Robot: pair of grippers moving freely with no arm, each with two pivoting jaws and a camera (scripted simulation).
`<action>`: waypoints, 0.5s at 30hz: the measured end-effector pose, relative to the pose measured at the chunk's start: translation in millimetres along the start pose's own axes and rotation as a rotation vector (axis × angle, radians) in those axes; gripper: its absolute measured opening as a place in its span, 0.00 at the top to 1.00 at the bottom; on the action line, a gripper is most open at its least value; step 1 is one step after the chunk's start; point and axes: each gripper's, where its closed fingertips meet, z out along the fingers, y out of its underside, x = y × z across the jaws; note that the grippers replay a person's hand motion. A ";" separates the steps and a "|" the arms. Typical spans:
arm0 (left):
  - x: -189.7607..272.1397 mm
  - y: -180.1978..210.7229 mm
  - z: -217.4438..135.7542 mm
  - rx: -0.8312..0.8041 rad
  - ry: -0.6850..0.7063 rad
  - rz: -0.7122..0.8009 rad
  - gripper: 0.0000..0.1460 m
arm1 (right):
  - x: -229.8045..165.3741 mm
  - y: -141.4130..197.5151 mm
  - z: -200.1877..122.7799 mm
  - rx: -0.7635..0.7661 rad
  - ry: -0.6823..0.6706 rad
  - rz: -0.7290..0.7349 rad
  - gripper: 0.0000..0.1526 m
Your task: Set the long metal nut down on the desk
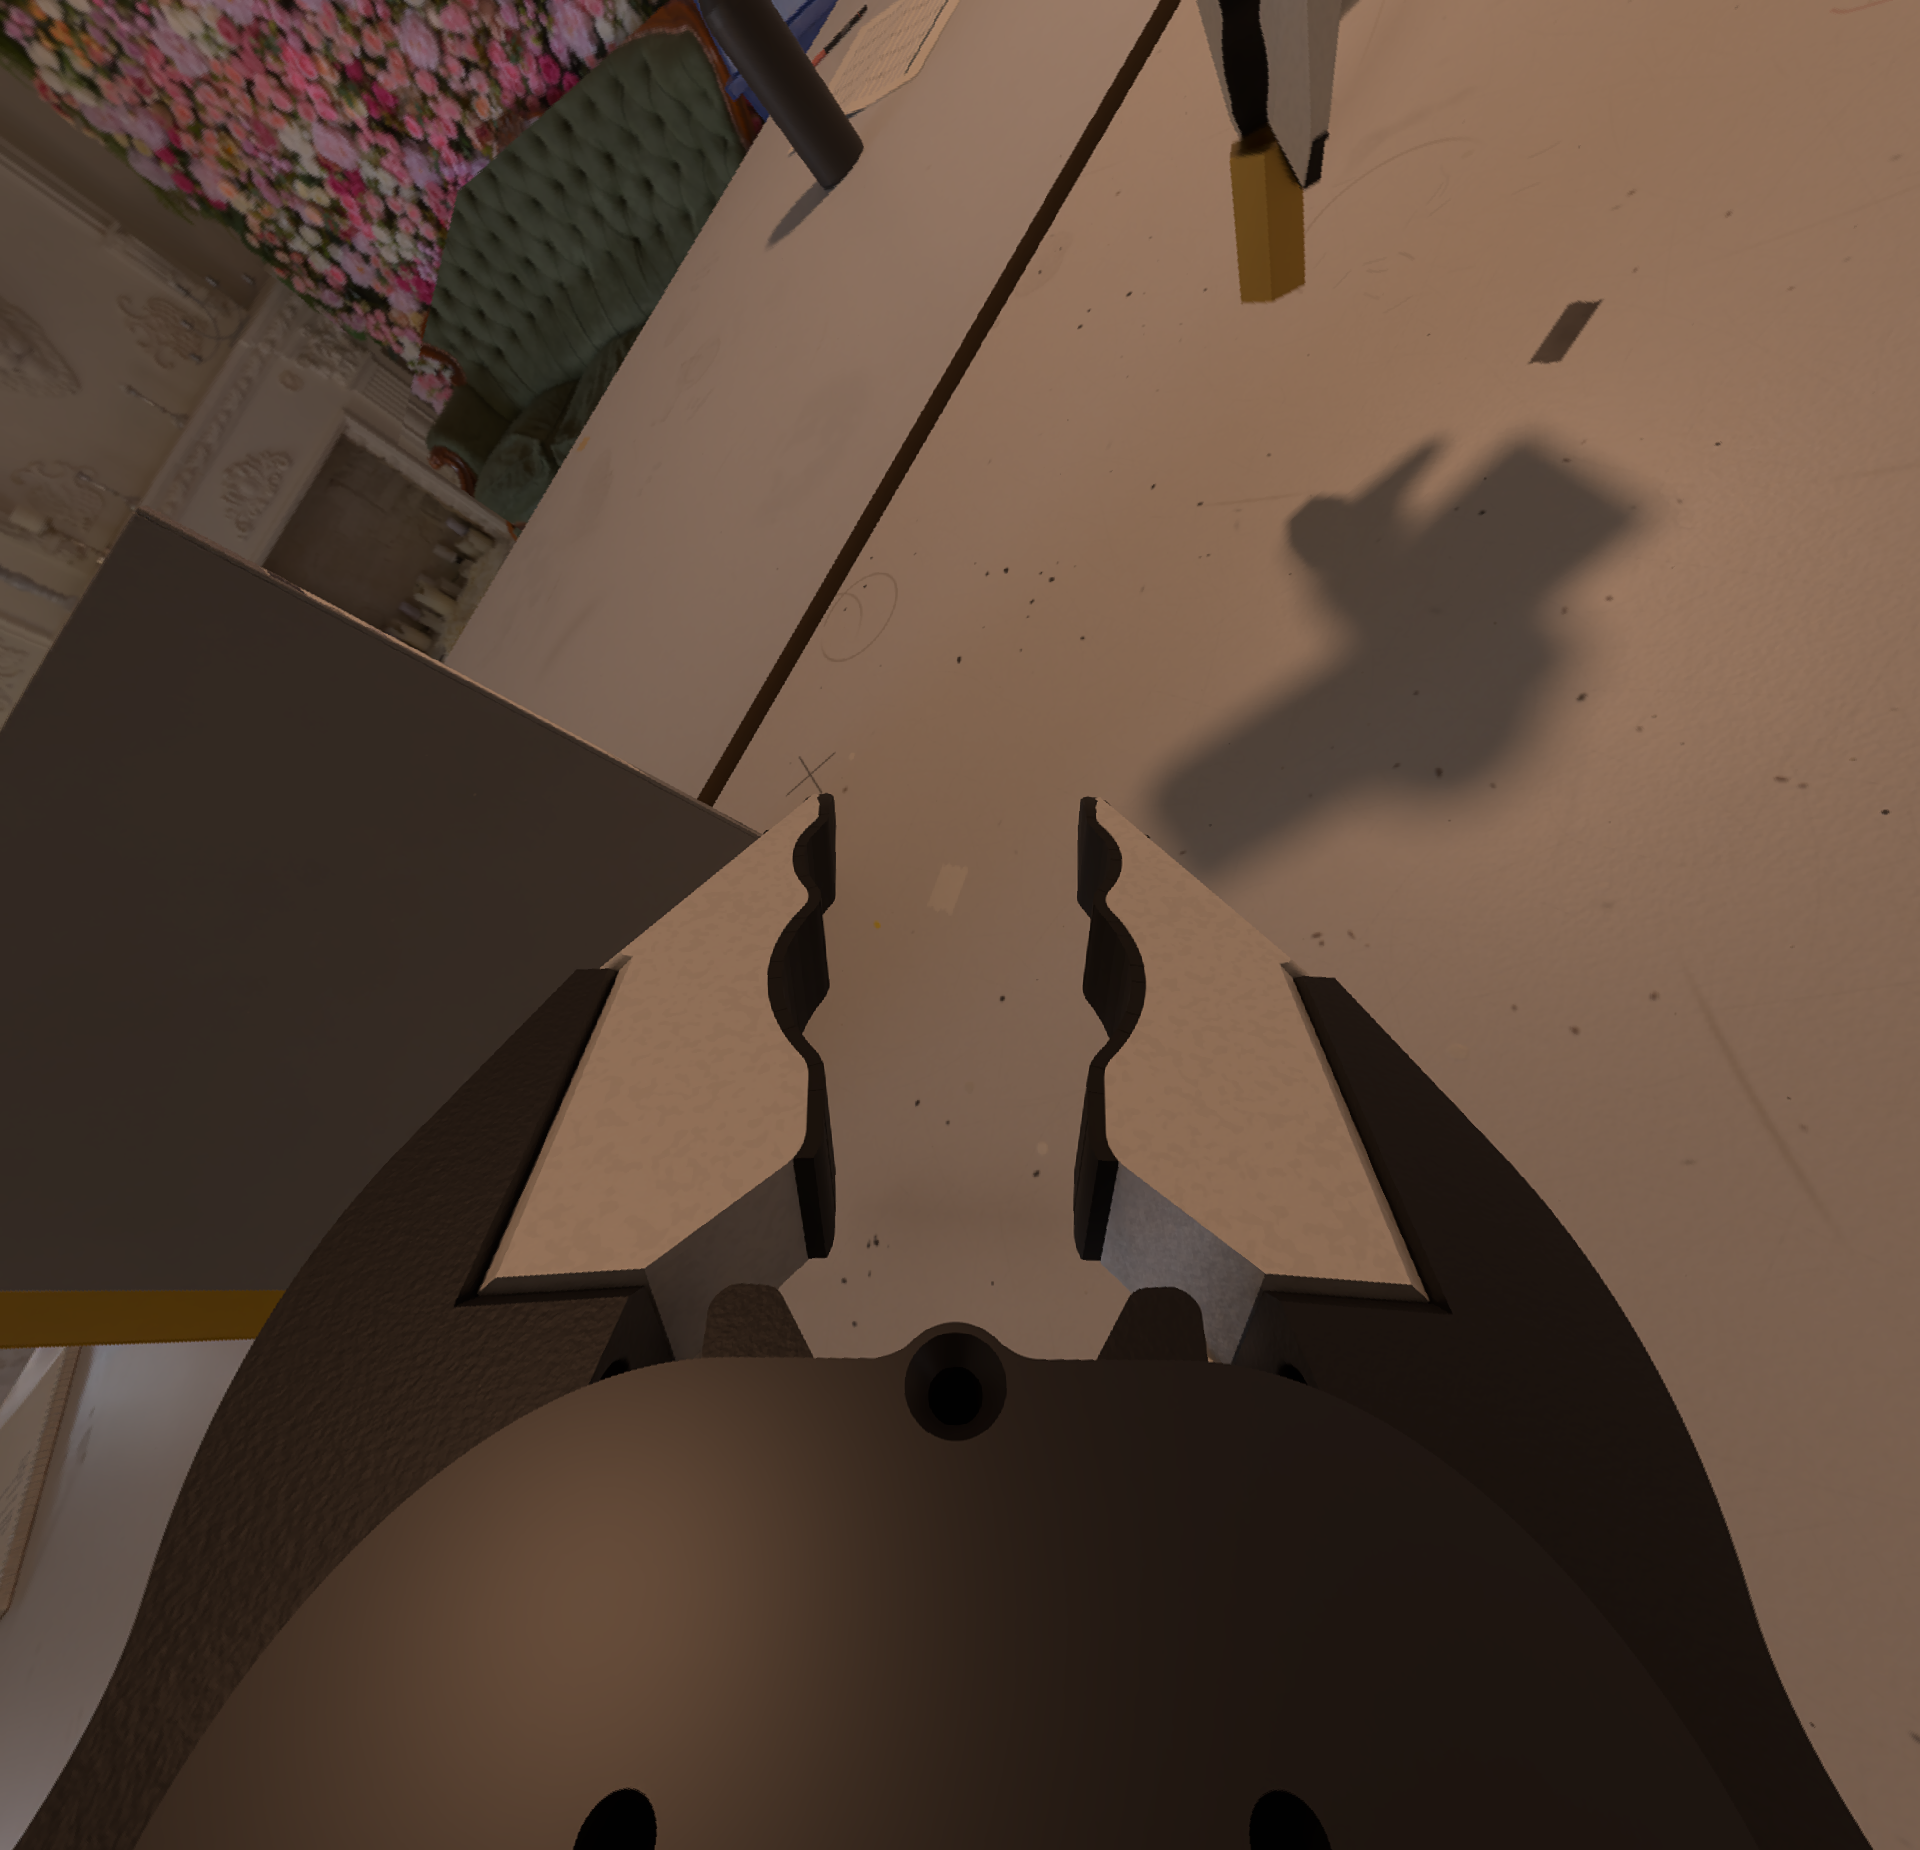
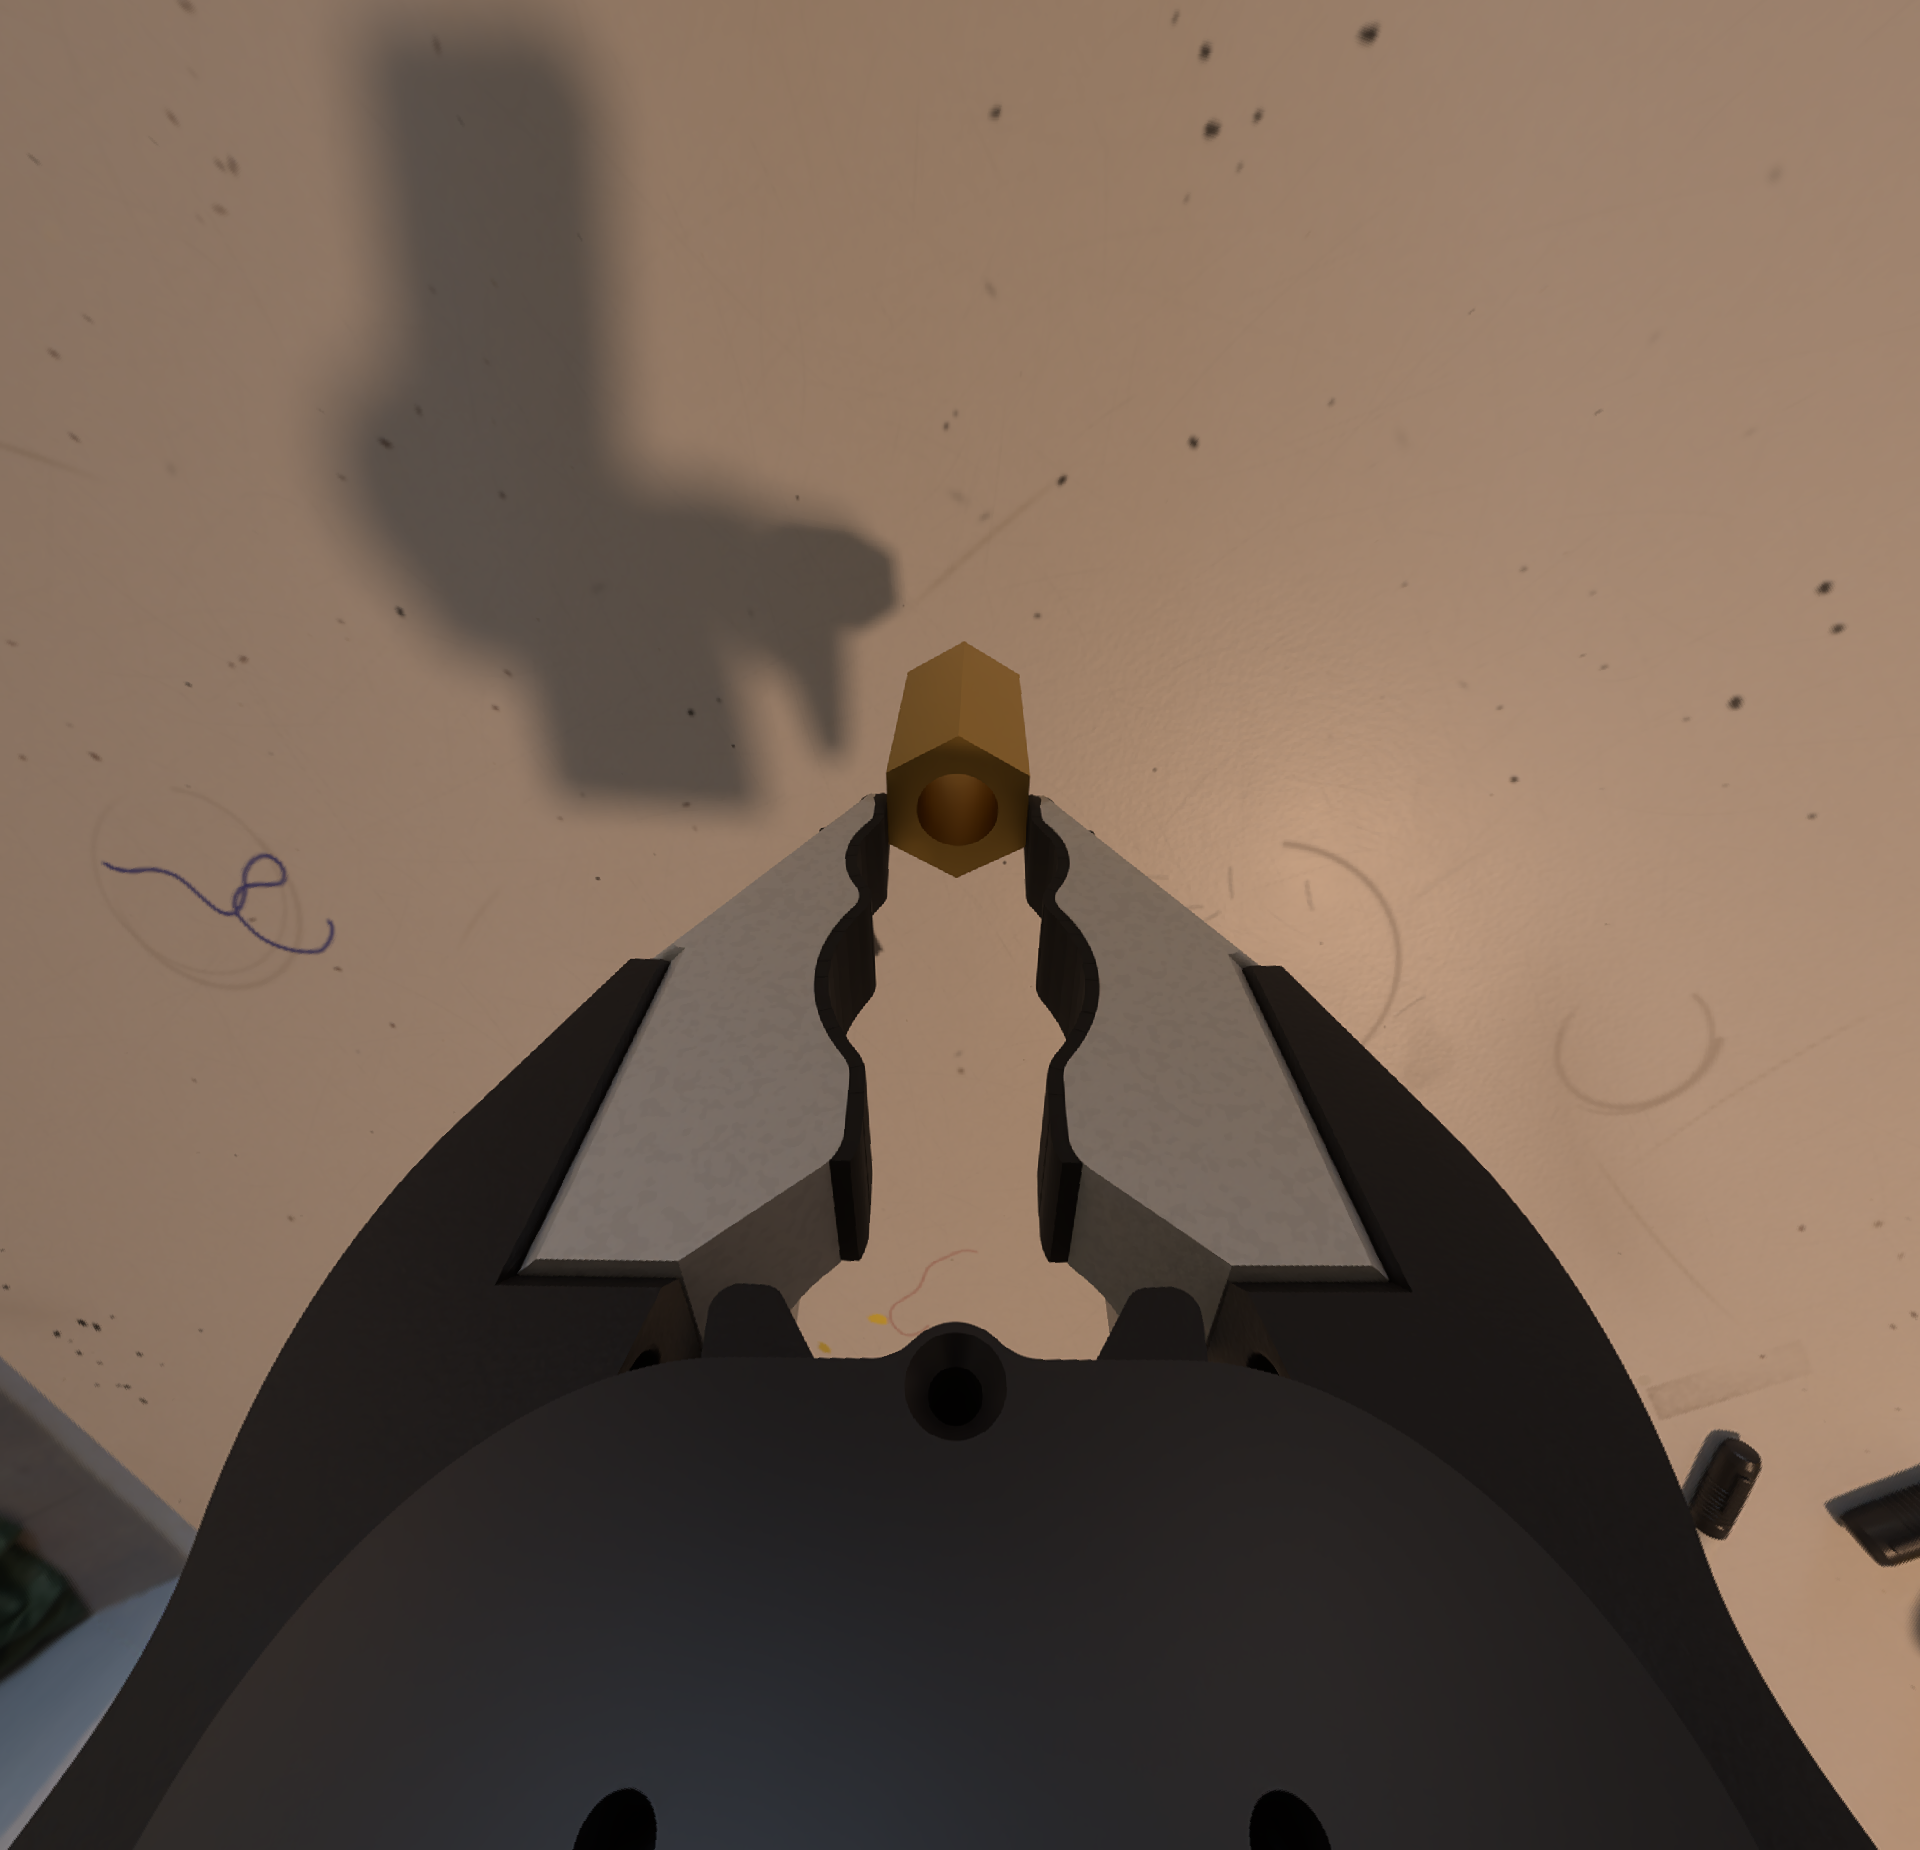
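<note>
The long metal nut (image 2: 958, 761) is a brass-coloured hexagonal tube with a round bore. My right gripper (image 2: 957, 813) is shut on its near end and holds it above the beige desk (image 2: 1351, 450), the nut pointing down toward the surface. In the left wrist view the nut (image 1: 1268, 226) hangs from the right gripper (image 1: 1270, 143) at the top, well above the desk; its small shadow lies apart from it. My left gripper (image 1: 956, 813) is open and empty, low over the desk (image 1: 1351, 865).
A dark box (image 1: 260, 917) stands left of my left gripper. A dark bottle (image 1: 779, 65) and a sheet of paper (image 1: 914, 24) lie far back, beyond a seam in the desk. Small dark objects (image 2: 1725, 1488) lie at the right edge of the right wrist view.
</note>
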 end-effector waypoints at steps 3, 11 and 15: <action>1.5 -0.4 0.5 -0.002 0.004 0.004 0.68 | 0.5 5.2 17.3 -0.068 -0.002 0.000 0.83; 5.7 -1.5 2.6 -0.009 0.014 0.018 0.68 | 3.2 5.8 28.5 -0.089 -0.024 -0.002 0.83; 8.9 -2.1 4.2 -0.016 0.019 0.029 0.69 | 6.0 6.7 33.8 -0.121 -0.010 -0.021 0.83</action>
